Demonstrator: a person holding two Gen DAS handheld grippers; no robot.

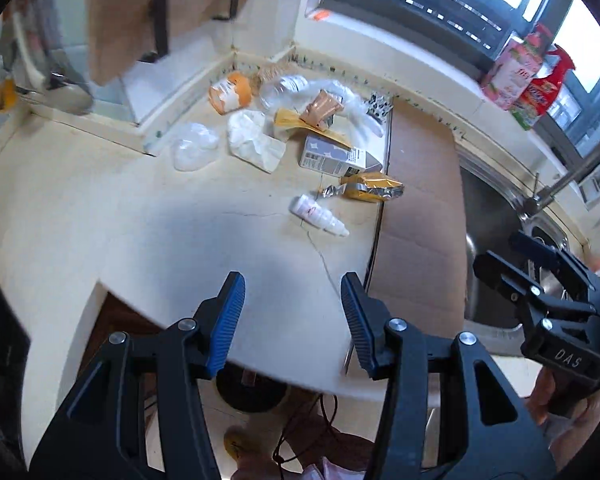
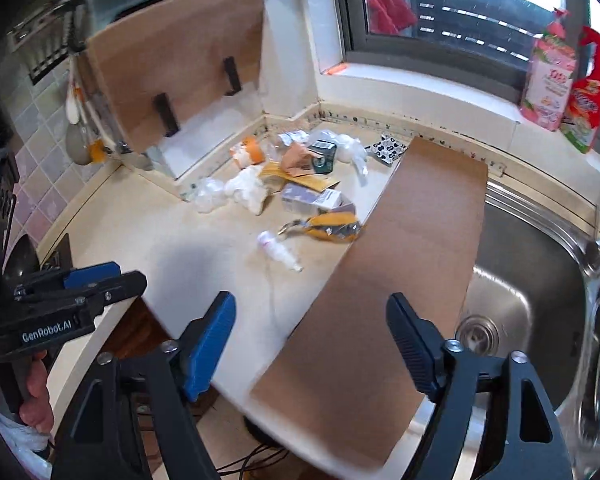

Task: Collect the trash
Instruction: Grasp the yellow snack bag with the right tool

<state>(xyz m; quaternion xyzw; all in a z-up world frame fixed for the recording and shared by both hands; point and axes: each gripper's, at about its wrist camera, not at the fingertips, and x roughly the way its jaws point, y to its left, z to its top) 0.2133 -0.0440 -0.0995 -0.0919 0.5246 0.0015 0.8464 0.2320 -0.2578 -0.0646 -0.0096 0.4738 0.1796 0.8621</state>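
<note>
Bottle [image 1: 318,216] lies flat on counter [image 1: 140,220], nozzle toward brown board [image 1: 420,216]; both hand-held grippers' jaws apart, empty

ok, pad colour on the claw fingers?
Blue ribbed pads on black arms, both claws; clearest in the left wrist view.

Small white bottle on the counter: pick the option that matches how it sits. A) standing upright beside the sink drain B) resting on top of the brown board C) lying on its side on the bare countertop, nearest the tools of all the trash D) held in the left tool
C: the small white bottle lies on its side on the countertop, left of the brown board, with both tools open and empty.
</note>
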